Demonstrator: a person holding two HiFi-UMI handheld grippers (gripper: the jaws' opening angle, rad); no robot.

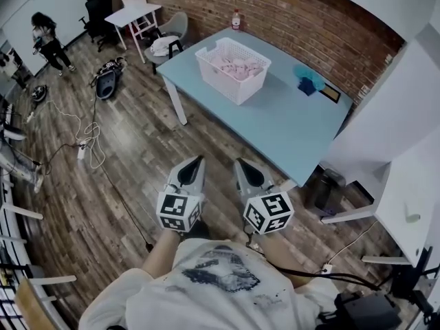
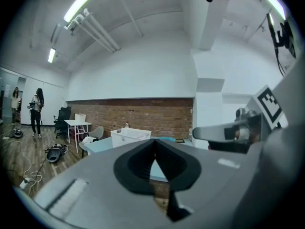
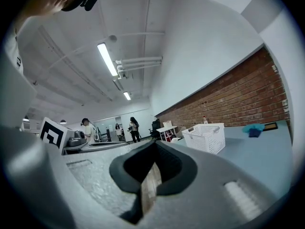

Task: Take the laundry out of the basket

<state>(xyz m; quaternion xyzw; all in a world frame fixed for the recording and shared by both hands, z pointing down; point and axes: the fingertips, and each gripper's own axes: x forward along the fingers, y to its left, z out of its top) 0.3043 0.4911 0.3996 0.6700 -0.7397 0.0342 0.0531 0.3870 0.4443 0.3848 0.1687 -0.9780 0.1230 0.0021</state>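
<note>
Left gripper [image 1: 199, 161] and right gripper [image 1: 239, 163], grey hand-held tools, hang empty with jaws together, well apart from the pink laundry [image 1: 237, 66] in the white lattice plastic basket [image 1: 232, 86] on the pale-blue table [image 1: 282, 126]. The approach appears to be the step in hand; the next move likely calls for stepping closer and opening a jaw over the pile.

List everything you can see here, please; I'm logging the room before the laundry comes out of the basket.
basket: one, white, on the table's far-left part
laundry: a pile, too jumbled to count, pale pink, inside the basket
table: one, light blue, beside the brick wall
bottle: one, pale with red top, at the table's far edge
cloth: one heap, teal and dark blue, on the table right of the basket
small table: one, white, far corner
grey chair: one, beside the small table
black chair: one, far corner
person: one, dark clothes, standing far left
cables: several, white, on the wooden floor
left gripper: grey, shut, empty
right gripper: grey, shut, empty
</note>
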